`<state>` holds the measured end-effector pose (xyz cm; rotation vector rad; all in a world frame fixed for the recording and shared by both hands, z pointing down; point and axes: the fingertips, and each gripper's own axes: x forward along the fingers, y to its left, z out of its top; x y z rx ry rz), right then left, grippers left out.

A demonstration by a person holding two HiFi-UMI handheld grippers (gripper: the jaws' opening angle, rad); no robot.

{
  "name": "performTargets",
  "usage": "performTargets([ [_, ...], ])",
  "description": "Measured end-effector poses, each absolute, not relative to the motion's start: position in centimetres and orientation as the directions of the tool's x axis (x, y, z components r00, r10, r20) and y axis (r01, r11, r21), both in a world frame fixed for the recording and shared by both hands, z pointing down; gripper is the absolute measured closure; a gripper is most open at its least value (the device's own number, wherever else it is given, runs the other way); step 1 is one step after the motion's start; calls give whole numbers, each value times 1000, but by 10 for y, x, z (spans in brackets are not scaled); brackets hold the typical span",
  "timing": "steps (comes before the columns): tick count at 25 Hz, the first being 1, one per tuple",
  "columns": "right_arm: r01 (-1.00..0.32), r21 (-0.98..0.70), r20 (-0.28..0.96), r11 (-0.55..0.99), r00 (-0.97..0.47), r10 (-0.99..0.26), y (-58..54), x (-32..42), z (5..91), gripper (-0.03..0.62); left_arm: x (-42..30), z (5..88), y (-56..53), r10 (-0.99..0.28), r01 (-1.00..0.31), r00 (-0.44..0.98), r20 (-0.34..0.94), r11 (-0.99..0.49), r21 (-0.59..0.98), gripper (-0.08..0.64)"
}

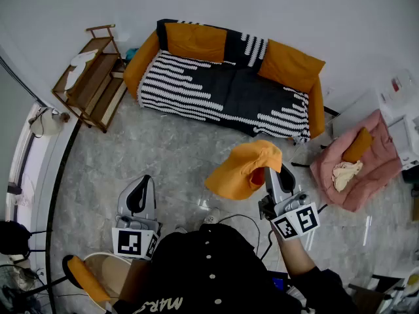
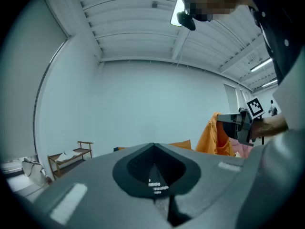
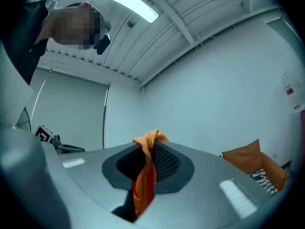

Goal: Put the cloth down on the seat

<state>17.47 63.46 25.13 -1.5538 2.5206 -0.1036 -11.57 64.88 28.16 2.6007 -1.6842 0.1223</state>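
Right gripper (image 3: 147, 159) clenched on the orange cloth (image 3: 144, 178). A bunched fold pokes past the jaw tips, pinched between the pads. In the head view the cloth (image 1: 239, 172) hangs left of the jaws over the floor (image 1: 170, 152) — short of the sofa (image 1: 222, 87). Left gripper (image 2: 155, 175) closed, empty.

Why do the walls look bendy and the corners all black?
Head view: the wide lens bows the sofa and floor. Left gripper view: a round picture, black corners, curved ceiling. Right gripper view: same curve, the lamp glares white, the cloth looks sharp.
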Motion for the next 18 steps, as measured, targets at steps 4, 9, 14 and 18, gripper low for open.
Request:
performTargets([
  [4,-877,-153,-113,456,-443,-889,632,177,253,531,-113,283,646,-909,-912,407,90,-410,-8,558],
  [9,-871,-150,-110,467,-455,-884,626,181,257,531,-105,285,639,-909,-913,406,95,-409,-10,559],
  [14,-861,-151,-123,486,-472,-873,617,189,259,531,-93,287,630,-912,-915,399,94,-403,-16,559],
  [18,-847,-123,-131,516,-502,-855,610,196,257,531,-79,287,622,-918,-921,386,90,-389,-16,560],
])
